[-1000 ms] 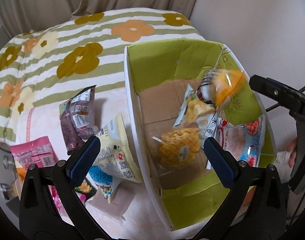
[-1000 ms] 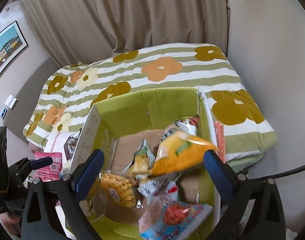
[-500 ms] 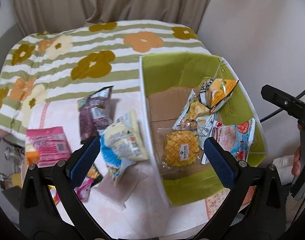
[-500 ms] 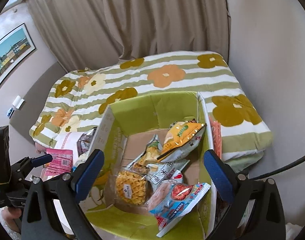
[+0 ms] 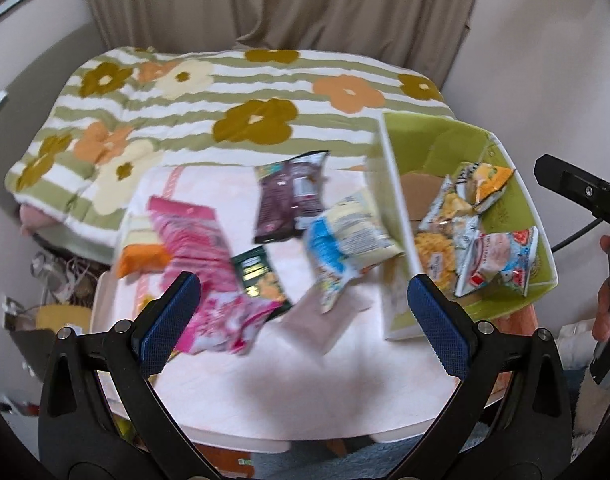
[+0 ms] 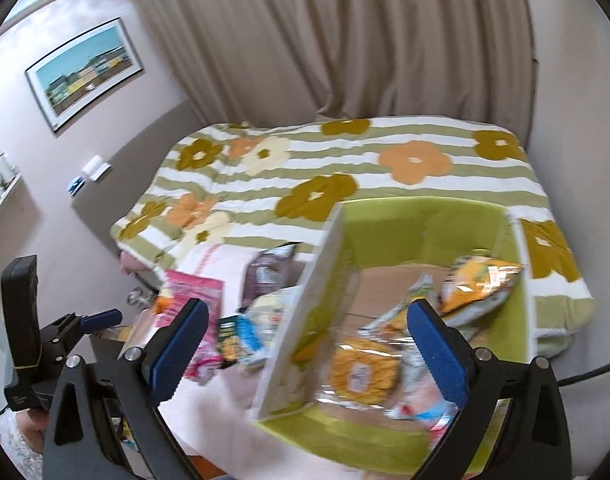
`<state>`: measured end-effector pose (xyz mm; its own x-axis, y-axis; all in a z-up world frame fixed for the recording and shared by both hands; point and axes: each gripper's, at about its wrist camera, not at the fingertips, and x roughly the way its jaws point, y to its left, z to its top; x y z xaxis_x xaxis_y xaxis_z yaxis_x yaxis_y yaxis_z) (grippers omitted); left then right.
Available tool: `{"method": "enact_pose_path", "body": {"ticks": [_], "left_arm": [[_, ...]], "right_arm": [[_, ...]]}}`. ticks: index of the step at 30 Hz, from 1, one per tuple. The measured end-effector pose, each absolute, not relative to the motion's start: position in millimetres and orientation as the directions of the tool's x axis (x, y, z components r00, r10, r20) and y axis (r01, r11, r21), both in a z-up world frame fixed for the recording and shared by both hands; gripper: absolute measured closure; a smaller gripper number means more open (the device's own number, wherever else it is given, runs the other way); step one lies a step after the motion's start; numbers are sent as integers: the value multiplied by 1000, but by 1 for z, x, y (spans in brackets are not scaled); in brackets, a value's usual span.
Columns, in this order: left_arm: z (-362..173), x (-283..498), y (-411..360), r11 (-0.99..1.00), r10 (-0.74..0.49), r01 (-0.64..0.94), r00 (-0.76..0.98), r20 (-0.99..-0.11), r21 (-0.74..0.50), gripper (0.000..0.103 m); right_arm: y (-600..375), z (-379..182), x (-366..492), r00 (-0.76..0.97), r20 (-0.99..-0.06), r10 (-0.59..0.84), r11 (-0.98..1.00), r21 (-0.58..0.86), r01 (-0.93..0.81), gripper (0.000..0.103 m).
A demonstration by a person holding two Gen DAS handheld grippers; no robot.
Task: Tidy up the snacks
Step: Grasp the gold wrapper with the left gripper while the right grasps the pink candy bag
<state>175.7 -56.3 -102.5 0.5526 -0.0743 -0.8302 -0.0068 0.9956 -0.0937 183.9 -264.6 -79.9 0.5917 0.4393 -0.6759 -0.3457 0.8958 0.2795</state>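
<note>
A green-lined cardboard box stands at the table's right end. Inside it lie an orange chip bag, a yellow waffle pack and a red and blue packet. On the table left of the box lie a dark purple bag, a blue and white bag, a pink packet, a small green packet and an orange packet. My left gripper is open, raised above the loose snacks. My right gripper is open, raised over the box's left wall.
The pale pink table stands against a bed with a flowered, green-striped cover. Curtains hang behind it. A framed picture is on the left wall. Clutter sits on the floor at the table's left.
Both grippers drew back and swung left, away from the box. The orange chip bag, in the air above the box a second ago, now lies inside it.
</note>
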Motion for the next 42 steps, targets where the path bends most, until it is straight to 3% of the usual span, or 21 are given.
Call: {"method": "enact_pose_path", "body": {"ticks": [7,20,37,42], "left_arm": [[-109,156,22,993,-102,12,536,-838,-114,1],[-164,151,137,979,-156,183,414,-897,-86,1],[-282,165,118,919,-56,391,231,-971,40,1],[-299,171,112,911,-32,409,195,-980,52,14]], "right_arm": [[-188,-81,175,580,-691,431,896,254,-364,4],[-71,-130,179,502,-728,466,884,361,-297,4],[-26,-220,226,325,-815,480,870,395,-295,4],[-19,-235,240,280,-820,499,855,412,-315,4]]}}
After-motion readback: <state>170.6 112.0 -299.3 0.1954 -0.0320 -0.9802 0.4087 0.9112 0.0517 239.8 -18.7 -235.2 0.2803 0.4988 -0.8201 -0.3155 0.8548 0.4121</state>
